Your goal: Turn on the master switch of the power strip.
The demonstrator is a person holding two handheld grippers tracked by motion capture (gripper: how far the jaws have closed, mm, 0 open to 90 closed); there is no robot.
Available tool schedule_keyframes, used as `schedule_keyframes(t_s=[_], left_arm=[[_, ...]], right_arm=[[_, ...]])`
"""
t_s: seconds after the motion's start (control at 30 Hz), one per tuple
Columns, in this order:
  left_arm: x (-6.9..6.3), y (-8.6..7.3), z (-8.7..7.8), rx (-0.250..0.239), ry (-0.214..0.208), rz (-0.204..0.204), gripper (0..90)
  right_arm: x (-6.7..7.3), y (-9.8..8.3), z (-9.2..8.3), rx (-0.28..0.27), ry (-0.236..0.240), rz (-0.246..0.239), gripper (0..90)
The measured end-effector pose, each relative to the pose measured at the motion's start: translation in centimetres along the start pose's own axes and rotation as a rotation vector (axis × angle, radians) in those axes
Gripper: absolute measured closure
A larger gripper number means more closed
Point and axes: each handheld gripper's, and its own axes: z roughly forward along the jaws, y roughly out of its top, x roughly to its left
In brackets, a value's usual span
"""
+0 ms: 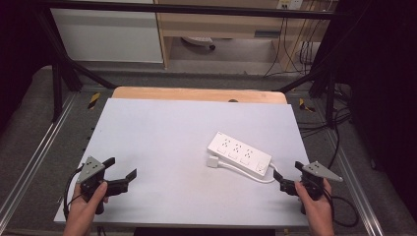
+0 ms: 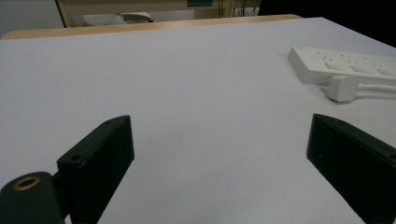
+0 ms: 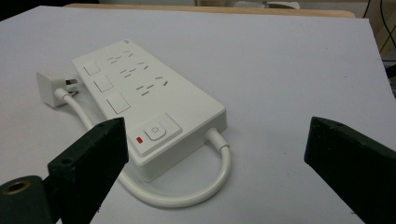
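The power strip (image 3: 149,105) looked like smooth white plastic with a faint satin sheen, its switches and power button of the same moulded finish. Its cable (image 3: 187,196) had a glossy, rubbery white sheath, and the plug (image 3: 49,88) matched the strip's plastic. The counter (image 1: 162,147) wore a matt, pale grey-white top, even and smooth, with a strip of light, bare-looking wood (image 1: 196,94) along its far edge. The left hand-held gripper (image 1: 119,173) and the right hand-held gripper (image 1: 291,176) had jaws of matt black plastic with a slightly grainy face, and each carried a dull grey plate that looked like metal. A brass-coloured insert (image 2: 26,183) gleamed beside one jaw.
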Motion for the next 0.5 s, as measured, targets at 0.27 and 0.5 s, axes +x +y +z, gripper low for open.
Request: schedule_keyframes(t_s=[0.27,0.5], left_arm=[[0.1,0.2,-0.1,-0.007,0.002,-0.002,6.7],[0.9,0.2,-0.5,-0.026,0.013,-0.029,5.1]], right_arm=[[-0.1,0.1,0.0,0.005,-0.005,0.002,4.9],[0.1,0.4,-0.2,-0.014,-0.015,0.010,4.3]])
